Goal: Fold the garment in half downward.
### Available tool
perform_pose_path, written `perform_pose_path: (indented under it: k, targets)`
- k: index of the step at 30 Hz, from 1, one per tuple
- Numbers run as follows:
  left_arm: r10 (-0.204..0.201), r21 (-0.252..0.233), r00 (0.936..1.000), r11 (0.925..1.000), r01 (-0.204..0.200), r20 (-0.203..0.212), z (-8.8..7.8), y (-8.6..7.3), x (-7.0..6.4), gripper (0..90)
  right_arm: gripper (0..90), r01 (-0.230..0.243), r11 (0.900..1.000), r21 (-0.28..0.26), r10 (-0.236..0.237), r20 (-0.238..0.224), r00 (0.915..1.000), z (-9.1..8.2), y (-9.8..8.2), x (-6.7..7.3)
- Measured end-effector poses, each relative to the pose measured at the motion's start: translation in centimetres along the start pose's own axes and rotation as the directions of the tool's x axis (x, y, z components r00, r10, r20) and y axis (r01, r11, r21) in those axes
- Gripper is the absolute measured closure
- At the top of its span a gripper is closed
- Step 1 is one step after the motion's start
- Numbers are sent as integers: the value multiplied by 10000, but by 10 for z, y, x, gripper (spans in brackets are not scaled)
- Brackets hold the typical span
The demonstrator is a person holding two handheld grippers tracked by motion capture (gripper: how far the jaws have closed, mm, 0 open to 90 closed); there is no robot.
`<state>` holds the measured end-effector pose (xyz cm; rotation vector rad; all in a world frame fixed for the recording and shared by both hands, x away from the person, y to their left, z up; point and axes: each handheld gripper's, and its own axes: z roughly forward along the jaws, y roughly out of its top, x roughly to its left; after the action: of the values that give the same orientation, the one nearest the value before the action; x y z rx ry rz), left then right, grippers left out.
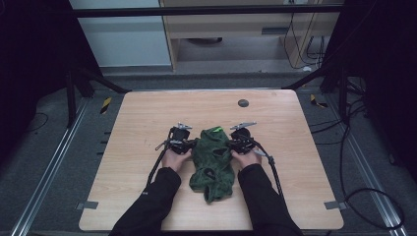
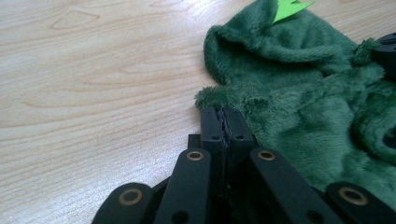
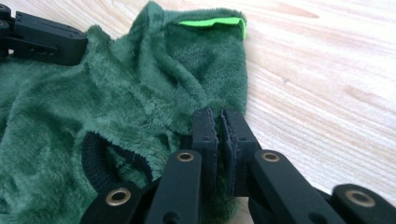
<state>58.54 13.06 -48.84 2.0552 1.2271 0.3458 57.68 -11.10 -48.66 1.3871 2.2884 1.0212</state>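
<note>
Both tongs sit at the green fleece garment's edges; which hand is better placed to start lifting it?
Neither clearly. The left tongs pinch the green fleece garment at its left edge, the right tongs at its right edge, level with each other, so lifting together looks likeliest.

High view dim, corners nearly black; desk (image 1: 147,113) evenly lit from overhead, soft shadows, no glare. Both gripper views brighter, wood grain sharp; nearest black linkage at bottom slightly soft.

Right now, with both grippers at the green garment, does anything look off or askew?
Nothing damaged. The green fleece garment lies crumpled, not flat, on the table. The left gripper and right gripper are each shut on an edge of it.
</note>
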Motion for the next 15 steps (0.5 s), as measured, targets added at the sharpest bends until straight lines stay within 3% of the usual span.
perform_pose_path:
  k: [15]
  targets:
    - [283,-737,9995,9969,-273,124,-27,10,-5,894,853,119,9952,-969,-162,-435,9989,-25,8,0]
